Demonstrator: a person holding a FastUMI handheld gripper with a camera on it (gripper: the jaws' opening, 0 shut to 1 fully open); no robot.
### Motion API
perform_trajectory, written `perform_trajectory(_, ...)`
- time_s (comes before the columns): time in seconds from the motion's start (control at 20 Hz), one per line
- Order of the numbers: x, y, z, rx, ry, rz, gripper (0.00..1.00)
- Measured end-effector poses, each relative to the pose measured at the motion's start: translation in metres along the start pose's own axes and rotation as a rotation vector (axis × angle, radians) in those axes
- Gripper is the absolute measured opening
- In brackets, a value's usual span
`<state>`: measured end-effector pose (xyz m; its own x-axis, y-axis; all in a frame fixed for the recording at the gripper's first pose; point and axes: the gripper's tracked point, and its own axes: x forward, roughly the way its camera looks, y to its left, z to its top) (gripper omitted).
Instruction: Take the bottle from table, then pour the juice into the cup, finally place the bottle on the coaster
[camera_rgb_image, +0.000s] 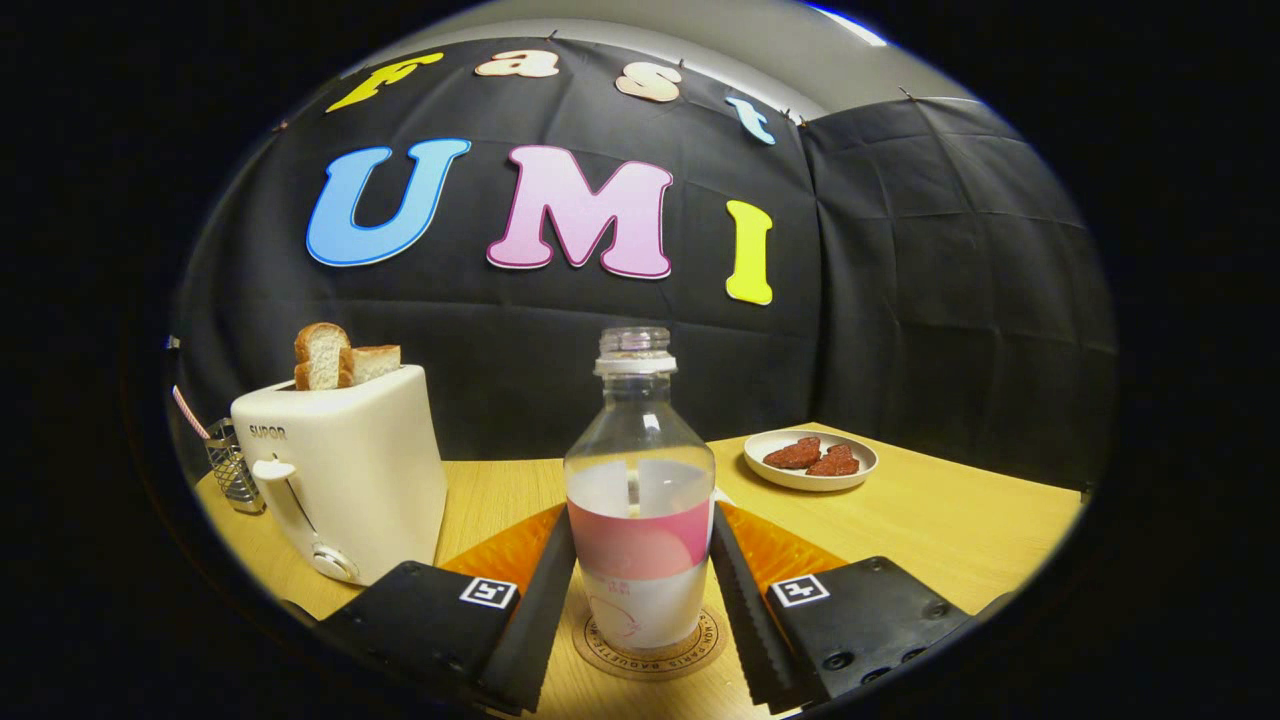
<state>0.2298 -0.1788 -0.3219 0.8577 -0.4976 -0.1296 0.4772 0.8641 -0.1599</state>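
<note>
A clear plastic bottle (640, 520) with a pink and white label and no cap stands upright on a round cork coaster (650, 655). Pale juice fills its lower half. My gripper (643, 515) holds the bottle between its two black fingers (545, 600), one against each side of the label, so it is shut on the bottle. The bottle's base rests on the coaster, just ahead of the gripper body.
A white toaster (345, 470) with two bread slices stands to the left of the fingers, with a metal mesh holder (232, 465) beyond it. A white plate (810, 460) with dark red pieces sits at the back right. An orange mat (510, 550) lies under the fingertips on the wooden table (950, 520).
</note>
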Motion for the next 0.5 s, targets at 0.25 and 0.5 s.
perform_trajectory(0.25,-0.001,-0.003,-0.009,-0.005,0.03,0.006,0.91)
perform_trajectory(0.5,-0.014,-0.008,-0.005,0.001,0.029,0.004,0.98)
